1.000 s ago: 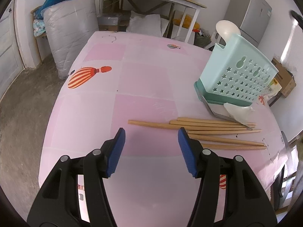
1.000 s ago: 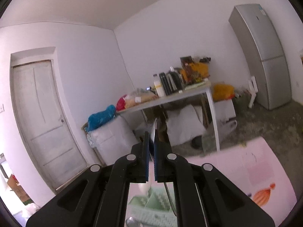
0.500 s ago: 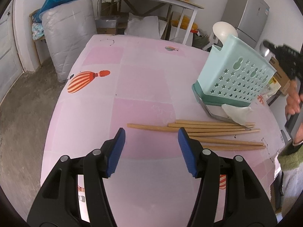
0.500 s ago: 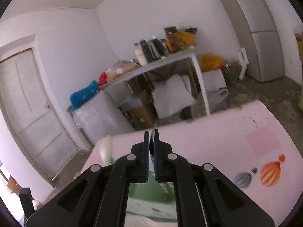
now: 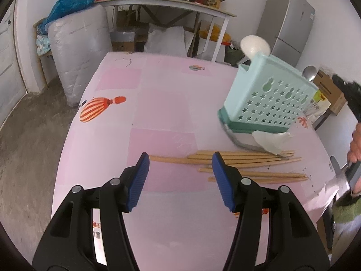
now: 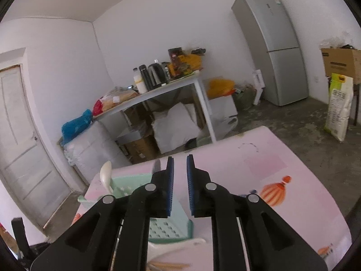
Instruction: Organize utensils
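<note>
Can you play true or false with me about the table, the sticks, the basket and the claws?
1. The chopsticks lie flat on the pink table. True.
2. The green basket is lying on its side. False: it stands upright, with a white spoon sticking out of the top.
3. The left claw is squeezing a chopstick. False: it is open and holds nothing.
4. The right claw has a narrow gap with nothing in it. True; it has just been opening.
5. A grey fridge stands by the wall. True.
6. The chopsticks are already in the basket. False: they lie on the table in front of it.
</note>
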Motion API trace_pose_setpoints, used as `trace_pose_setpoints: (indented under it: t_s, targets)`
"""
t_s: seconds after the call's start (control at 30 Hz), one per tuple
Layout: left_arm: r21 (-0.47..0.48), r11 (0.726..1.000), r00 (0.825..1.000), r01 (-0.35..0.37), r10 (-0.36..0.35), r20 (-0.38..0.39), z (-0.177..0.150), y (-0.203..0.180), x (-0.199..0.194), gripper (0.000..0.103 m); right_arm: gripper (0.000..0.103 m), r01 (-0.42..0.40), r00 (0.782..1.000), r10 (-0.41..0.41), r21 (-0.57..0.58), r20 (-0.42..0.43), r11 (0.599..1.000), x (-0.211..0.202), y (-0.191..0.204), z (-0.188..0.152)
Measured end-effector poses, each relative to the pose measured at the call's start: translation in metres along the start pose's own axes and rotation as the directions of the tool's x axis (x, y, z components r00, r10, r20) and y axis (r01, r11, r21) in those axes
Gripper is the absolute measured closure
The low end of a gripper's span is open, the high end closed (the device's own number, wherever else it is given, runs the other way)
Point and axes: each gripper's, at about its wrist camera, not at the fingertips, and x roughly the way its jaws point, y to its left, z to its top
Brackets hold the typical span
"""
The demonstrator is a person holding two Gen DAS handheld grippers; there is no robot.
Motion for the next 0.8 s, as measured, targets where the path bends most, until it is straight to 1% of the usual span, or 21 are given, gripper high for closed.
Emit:
trace_pose_setpoints:
  t_s: [0.1, 0.17, 0.23, 0.27, 0.33, 0.4, 0.43, 0.5, 0.57, 0.67, 0.73, 0.8]
  targets:
    - [0.017, 1.000, 1.000, 0.014, -0.014, 0.015, 0.004, -0.008, -0.002, 0.048, 0.091, 0.022, 1.000, -0.022, 0.002, -0.005, 1.000, -0.019, -0.005, -0.012]
    - [0.025, 0.999, 1.000, 0.023, -0.023, 0.016, 0.005, -0.012, -0.001, 0.048, 0.089, 0.025, 0.999, -0.024, 0.011, -0.024, 1.000, -0.030, -0.008, -0.023]
    - [0.032, 0.999, 0.999, 0.031, -0.031, 0.014, 0.008, -0.015, 0.001, 0.048, 0.083, 0.016, 0.998, -0.015, 0.017, -0.059, 1.000, -0.034, -0.009, -0.036]
    - [0.034, 0.999, 0.999, 0.034, -0.035, 0.013, 0.008, -0.017, 0.002, 0.048, 0.082, 0.006, 0.996, -0.004, 0.024, -0.088, 1.000, -0.036, -0.008, -0.047]
    - [0.038, 0.998, 0.999, 0.046, -0.047, 0.008, 0.011, -0.023, 0.004, 0.048, 0.074, -0.023, 0.989, 0.026, 0.027, -0.144, 0.999, -0.035, -0.005, -0.064]
    - [0.039, 0.998, 0.998, 0.055, -0.056, 0.003, 0.013, -0.028, 0.006, 0.048, 0.071, -0.043, 0.977, 0.047, 0.022, -0.206, 0.999, -0.030, 0.002, -0.085]
    - [0.040, 0.997, 0.998, 0.065, -0.065, -0.001, 0.014, -0.031, 0.007, 0.048, 0.071, -0.060, 0.967, 0.062, 0.015, -0.246, 0.998, -0.026, 0.007, -0.098]
    - [0.043, 0.996, 0.997, 0.081, -0.081, -0.007, 0.015, -0.036, 0.008, 0.048, 0.071, -0.072, 0.956, 0.071, 0.007, -0.285, 0.997, -0.020, 0.013, -0.112]
    - [0.042, 0.992, 0.993, 0.118, -0.117, -0.020, 0.016, -0.043, 0.010, 0.048, 0.071, -0.085, 0.946, 0.086, 0.016, -0.312, 0.996, -0.016, 0.016, -0.122]
    - [0.032, 0.983, 0.983, 0.178, -0.177, -0.050, 0.018, -0.052, 0.017, 0.049, 0.070, -0.088, 0.940, 0.090, 0.020, -0.328, 0.996, -0.012, 0.015, -0.128]
    - [0.031, 0.979, 0.978, 0.200, -0.198, -0.065, 0.020, -0.057, 0.022, 0.050, 0.070, -0.087, 0.937, 0.088, 0.019, -0.338, 0.996, -0.009, 0.014, -0.130]
    - [0.040, 0.979, 0.978, 0.198, -0.195, -0.067, 0.023, -0.061, 0.026, 0.050, 0.070, -0.092, 0.934, 0.091, 0.013, -0.344, 0.996, -0.009, 0.014, -0.131]
